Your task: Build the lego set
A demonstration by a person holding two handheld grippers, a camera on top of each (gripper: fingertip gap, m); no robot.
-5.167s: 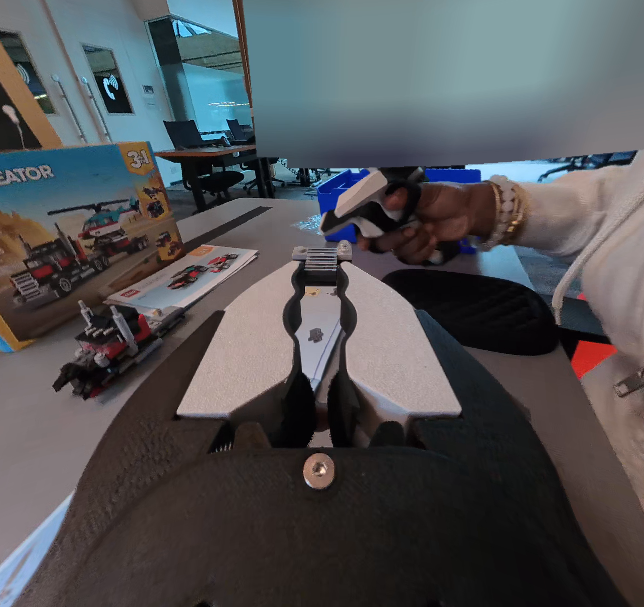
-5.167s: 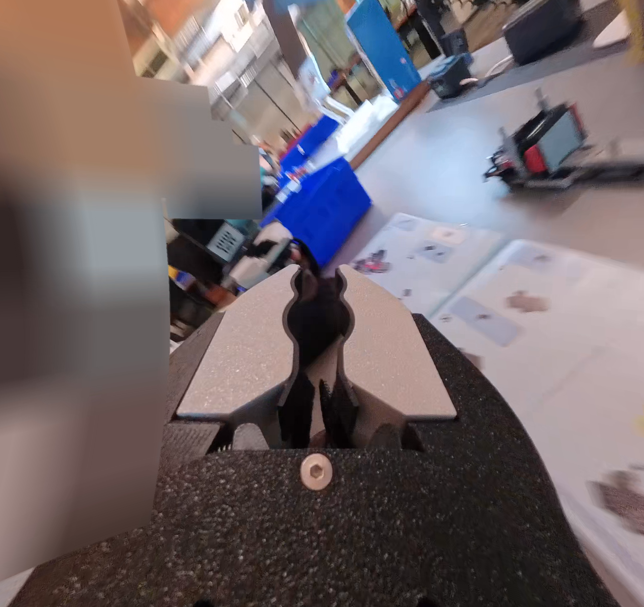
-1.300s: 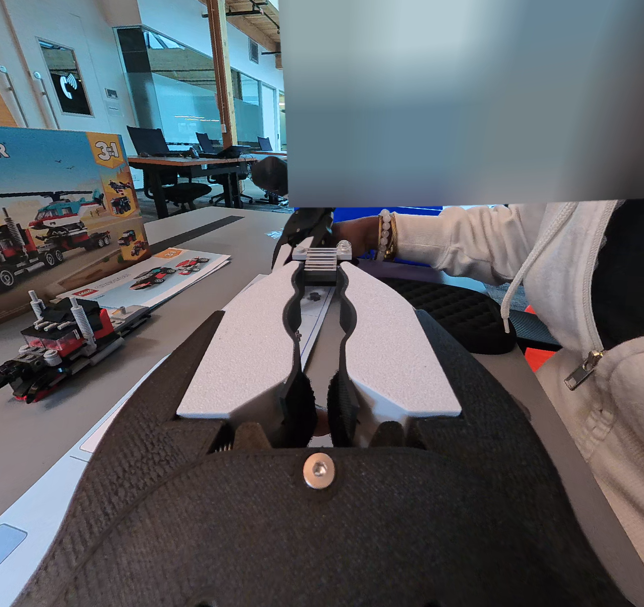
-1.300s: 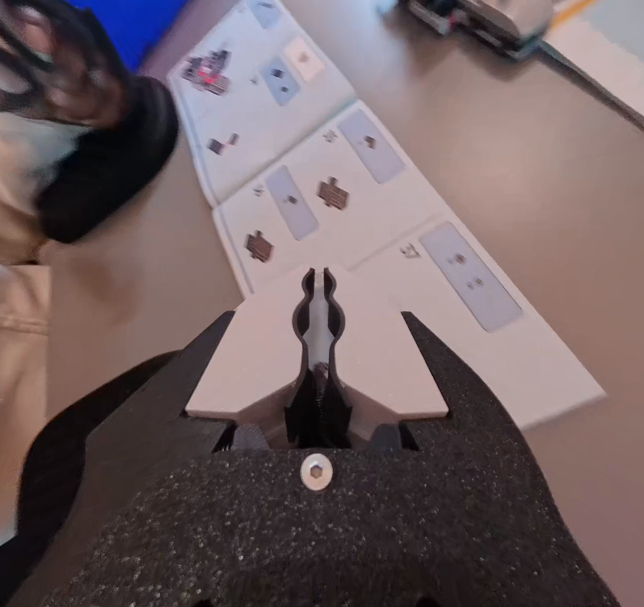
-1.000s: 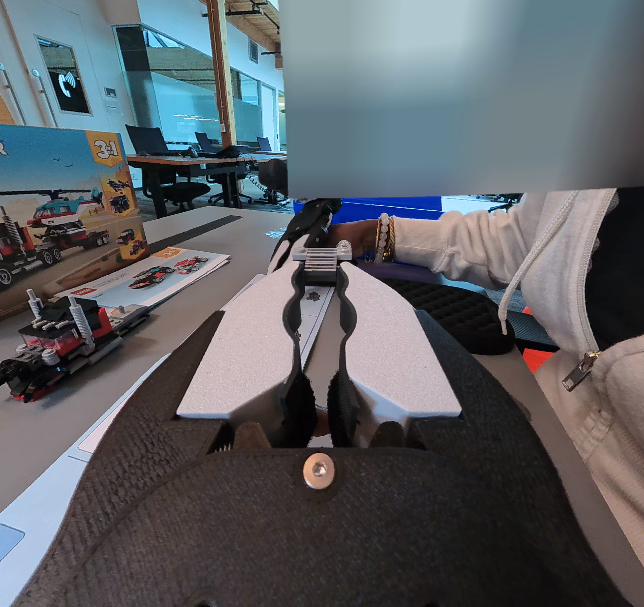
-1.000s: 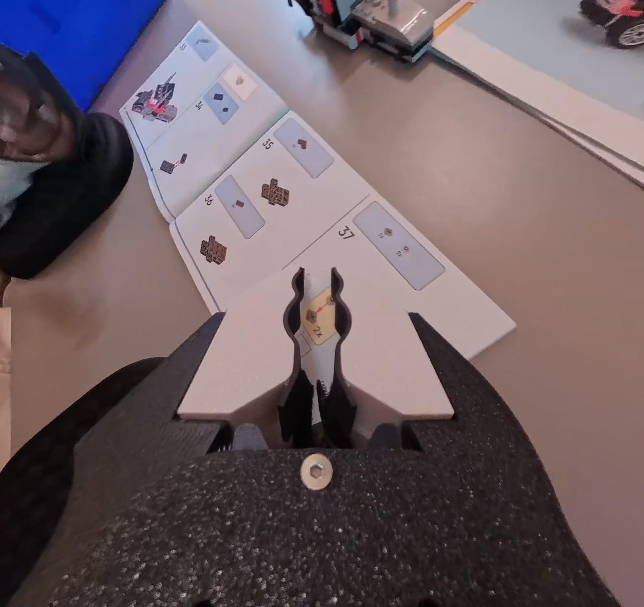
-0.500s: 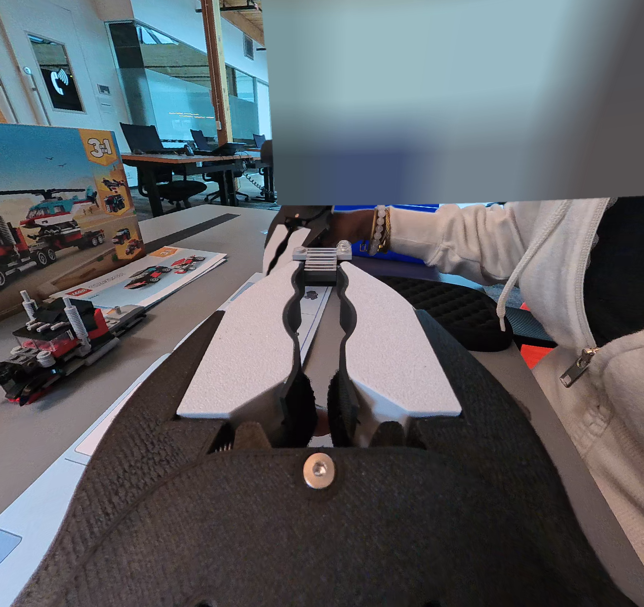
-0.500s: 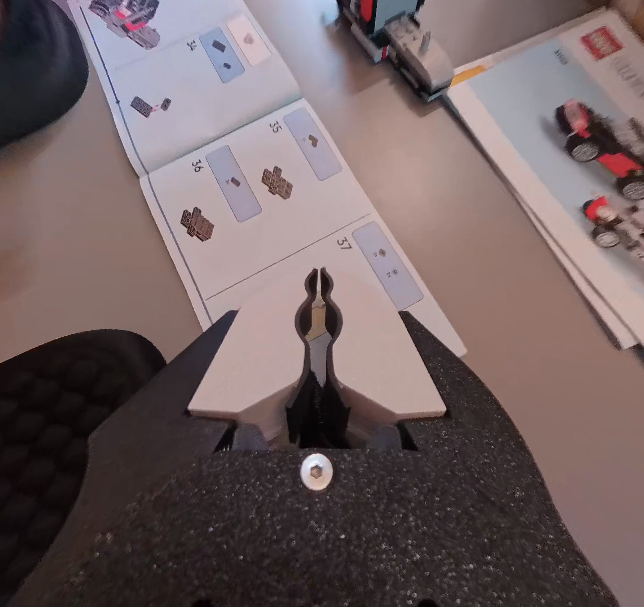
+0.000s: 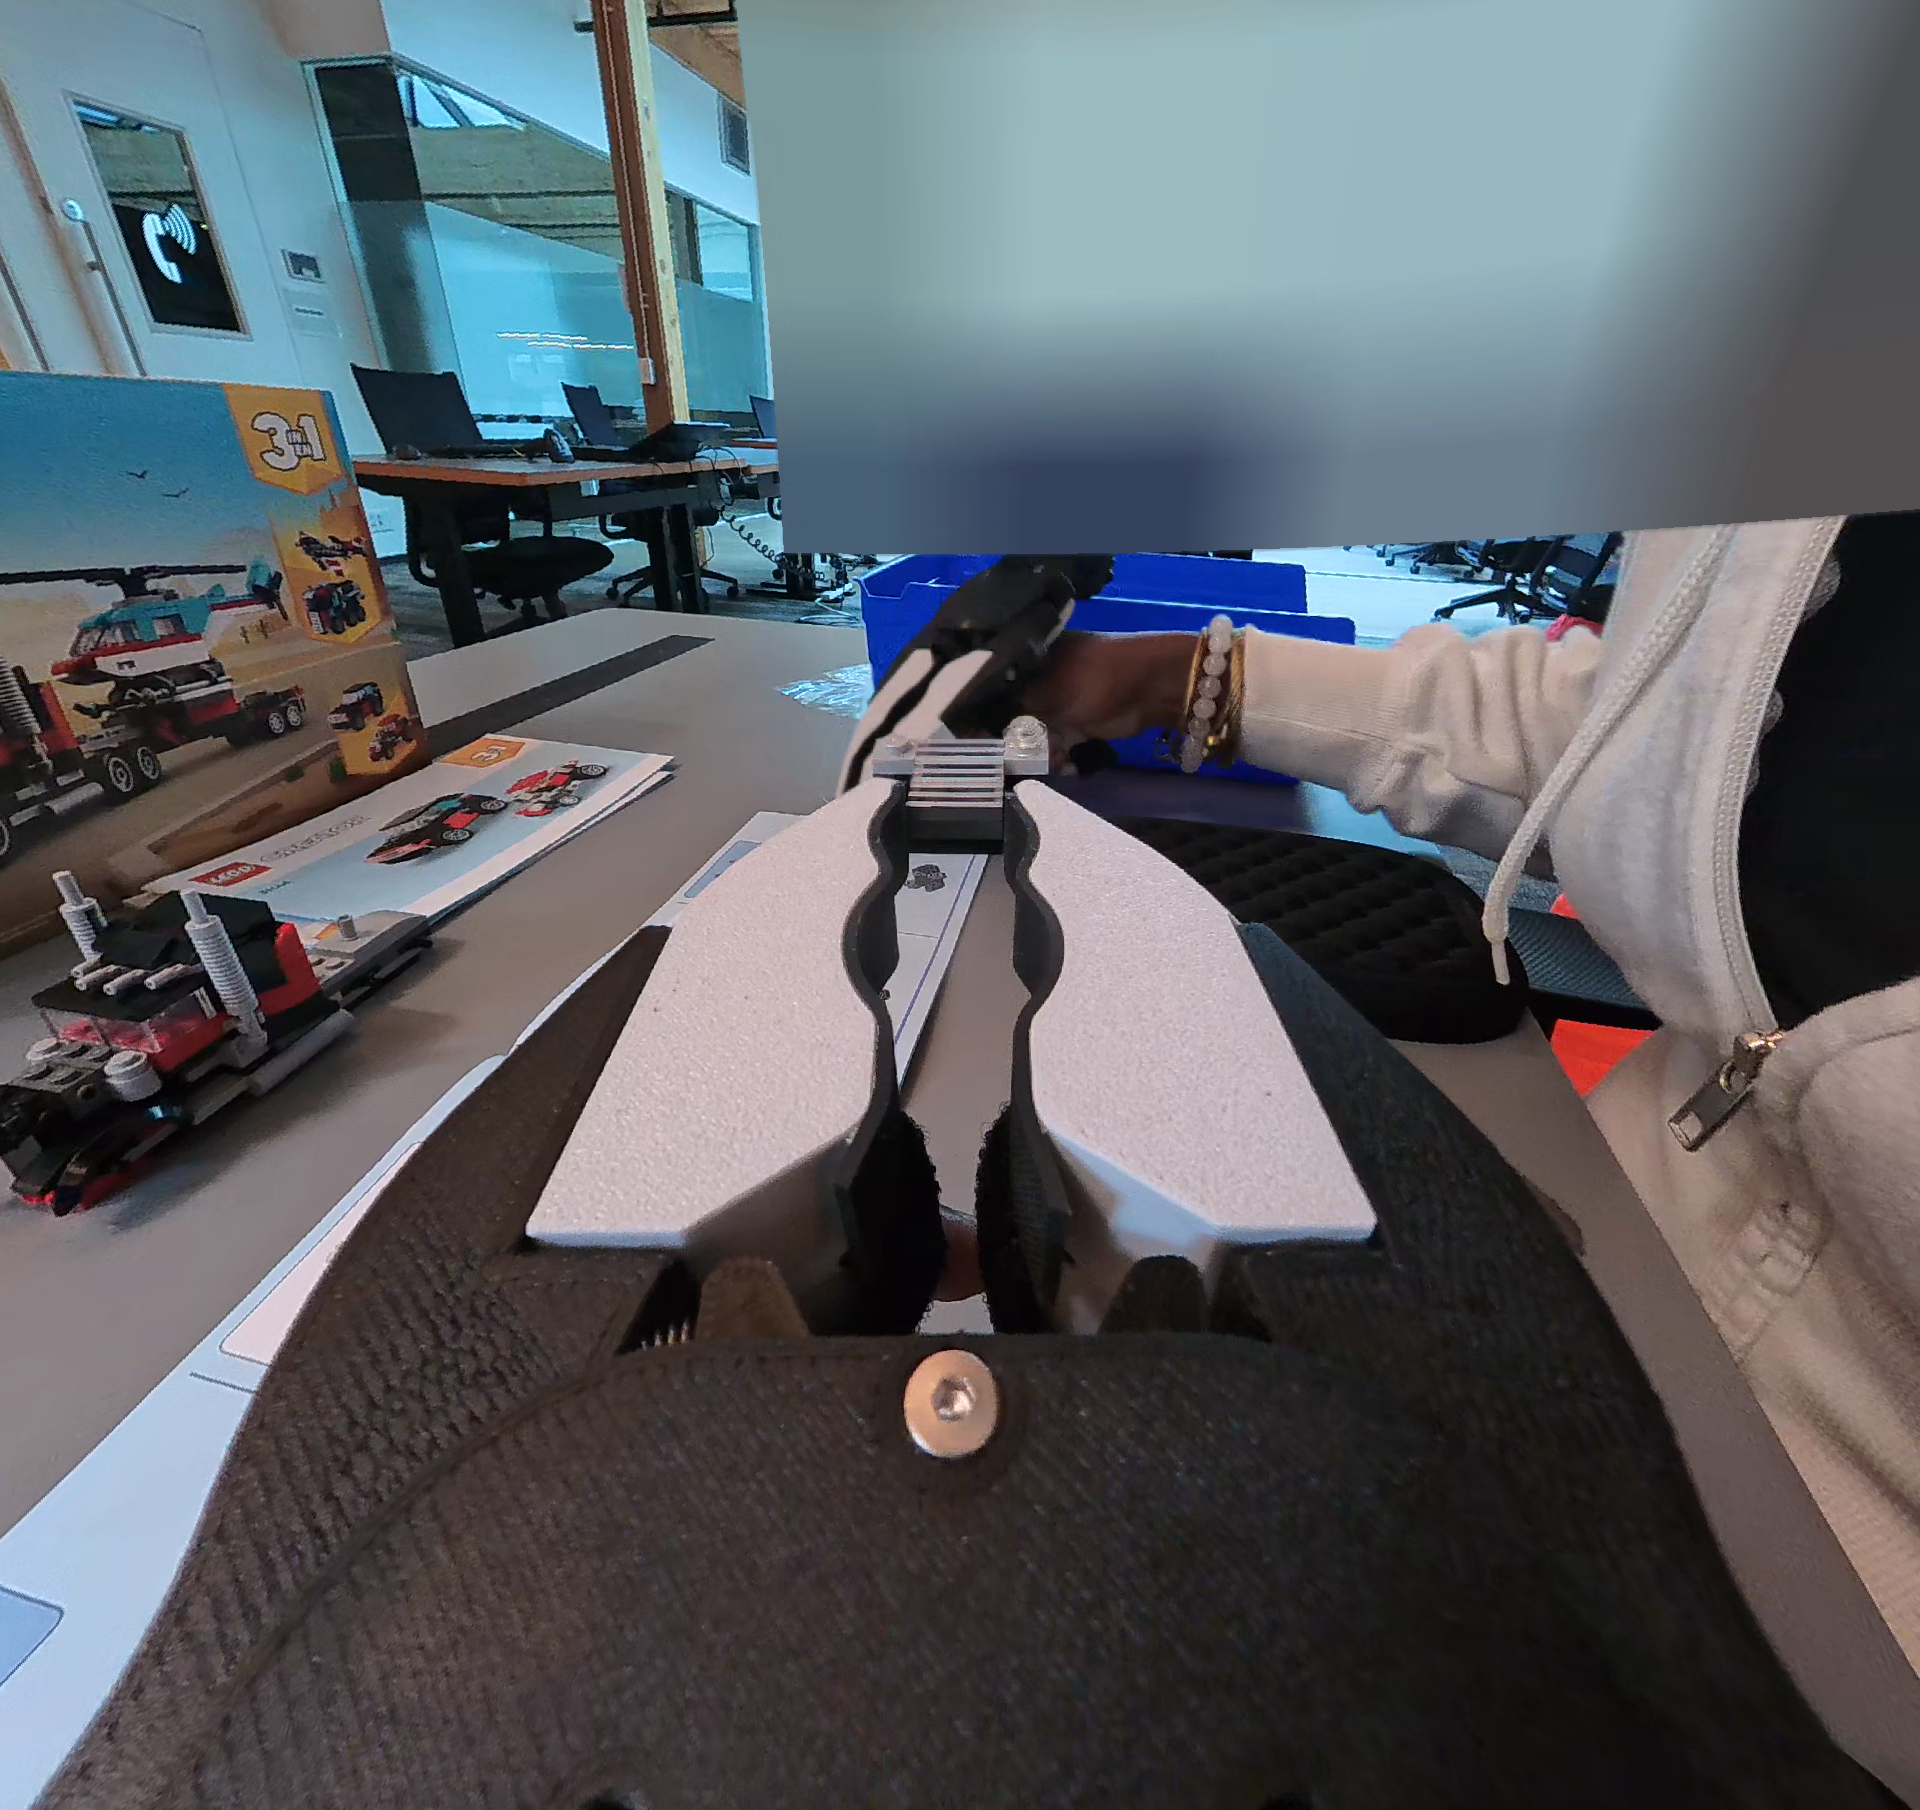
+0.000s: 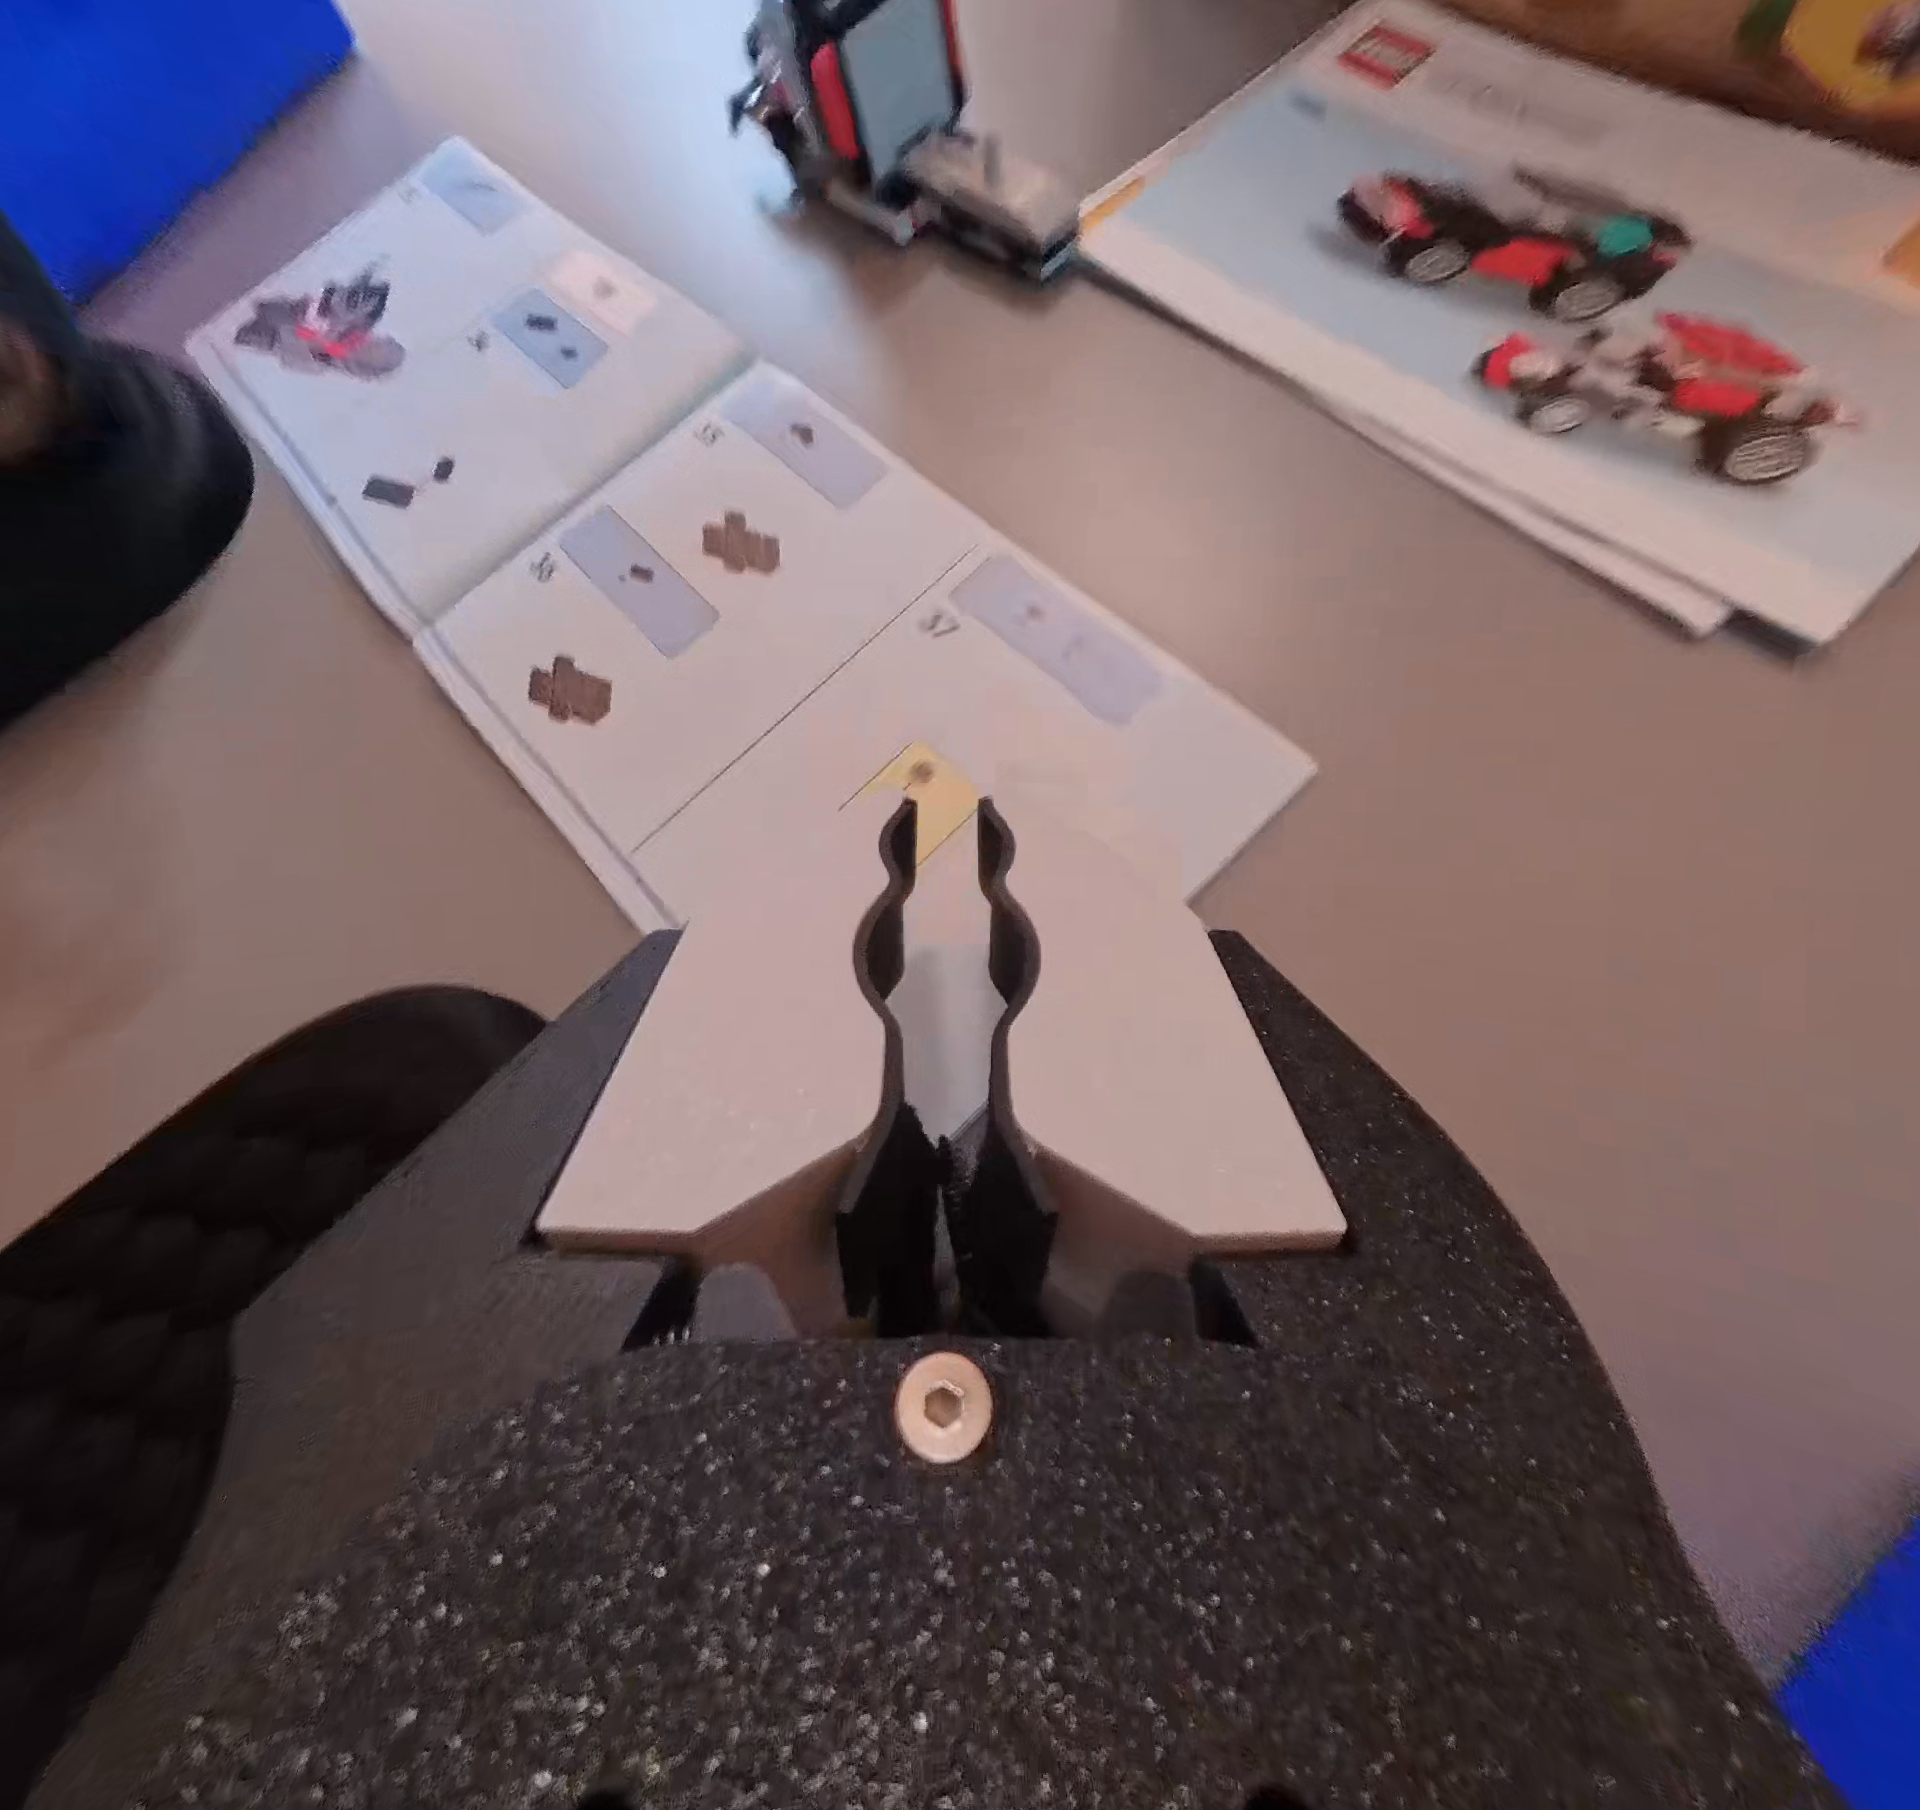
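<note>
Holding: left claw (image 9: 956, 794) clamps grey grille sub-assembly (image 9: 956, 773); right claw (image 10: 945, 820) empty, parted — keep grille level while fetching the next brick.

Parted hand-held gripper (image 10: 943, 810) over open booklet (image 10: 727, 555)

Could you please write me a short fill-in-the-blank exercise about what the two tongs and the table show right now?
1. The left tongs are shut on a small grey ____ piece.
2. The right tongs hold ____.
3. The right tongs hang above the open ____.
4. The part-built truck is black, grey and ____.

Missing words: lego; nothing; instruction booklet; red
</note>
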